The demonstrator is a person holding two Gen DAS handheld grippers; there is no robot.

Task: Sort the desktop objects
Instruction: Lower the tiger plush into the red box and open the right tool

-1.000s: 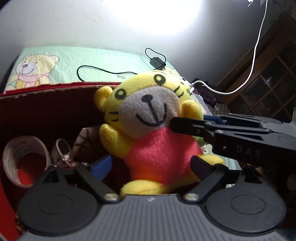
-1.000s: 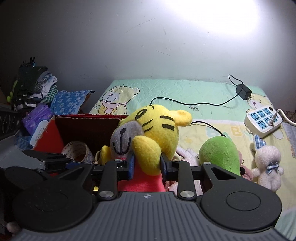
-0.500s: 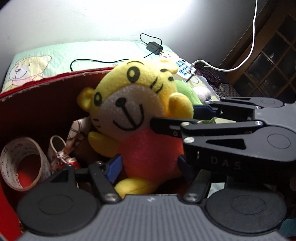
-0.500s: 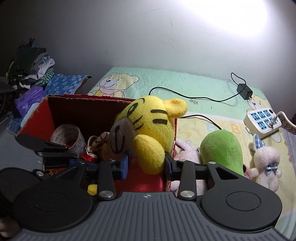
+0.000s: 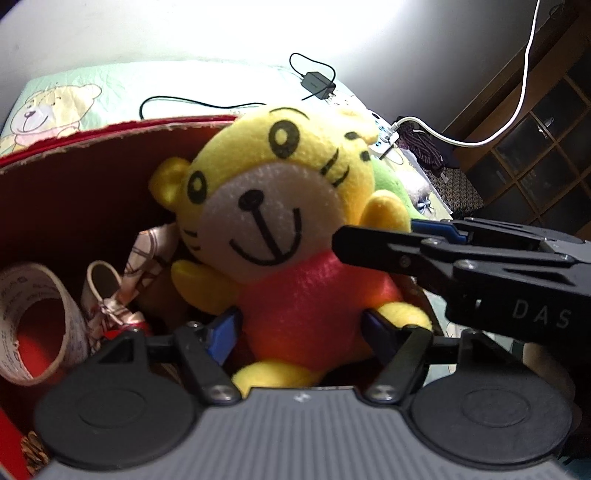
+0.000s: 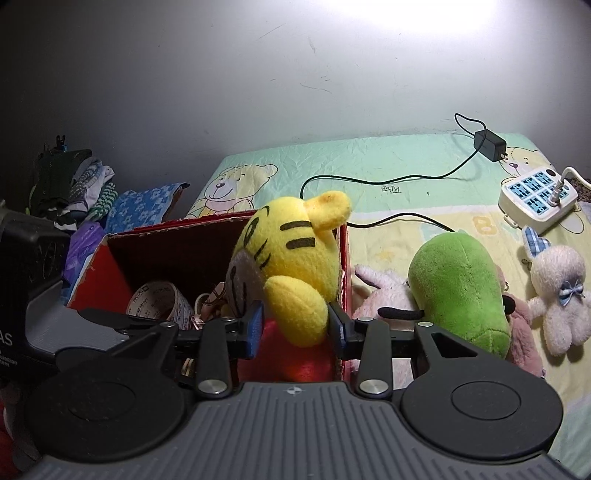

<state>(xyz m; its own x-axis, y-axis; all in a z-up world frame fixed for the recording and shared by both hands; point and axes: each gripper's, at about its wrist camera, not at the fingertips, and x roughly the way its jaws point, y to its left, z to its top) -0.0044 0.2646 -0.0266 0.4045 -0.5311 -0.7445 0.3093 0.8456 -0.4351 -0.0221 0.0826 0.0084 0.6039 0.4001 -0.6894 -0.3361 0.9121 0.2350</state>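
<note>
We see the right gripper point(image 6: 295, 326) clamping the yellow tiger plush point(image 6: 291, 258) by one arm; the left gripper point(image 5: 301, 330) brackets its red torso — the plush sits inside the red box point(image 6: 110, 273) ahead.

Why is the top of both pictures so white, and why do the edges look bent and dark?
Left wrist view: a lamp's glare burns out the wall above the tiger toy, and the near gripper is soft. Right wrist view: the same glare on the wall, dim left side; the fisheye lens curves the bed and darkens the corners.
</note>
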